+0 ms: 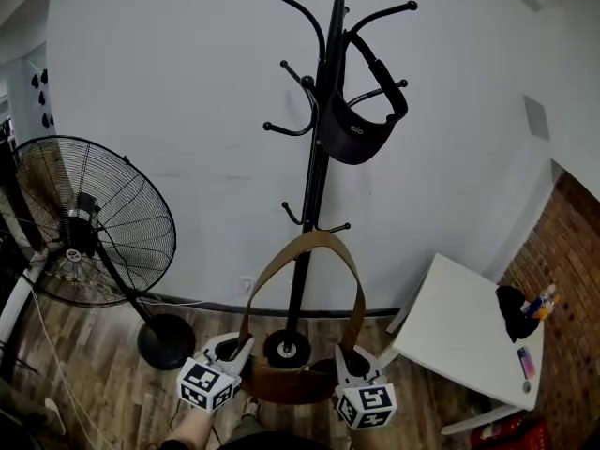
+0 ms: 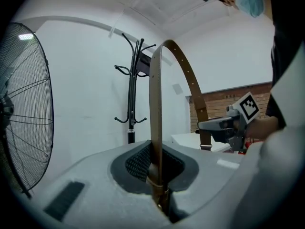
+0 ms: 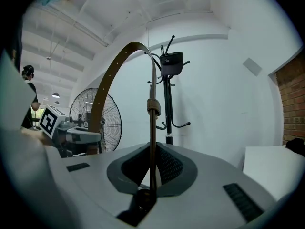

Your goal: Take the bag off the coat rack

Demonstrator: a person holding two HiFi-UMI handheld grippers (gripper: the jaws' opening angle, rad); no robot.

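Two tongs, both closed on one strap. The left tongs (image 2: 157, 173) pinch the brown strap (image 1: 265, 279) low down, close to its buckle. The right tongs (image 3: 151, 171) pinch the same strap's other leg just under a small leather loop.

Between them hangs one brown bag (image 1: 292, 382), low at the bottom of the head view. The bag's body lies with its long axis running left to right, from one pair of tongs to the other. Its strap rises from both ends in a single tall, narrow arch that points straight up.

In the head view the top of the arch overlaps the pole near the lowest hooks of the one black coat rack (image 1: 319, 157). In both gripper views the rack stands well behind the strap.

A second bag, black (image 1: 354, 137), hangs by its own strap from an upper hook of the rack.

One standing fan (image 1: 89, 218) is to the left on the wooden floor (image 1: 84, 382). One white desk (image 1: 459, 331) is to the right, with a few small things on its far corner.
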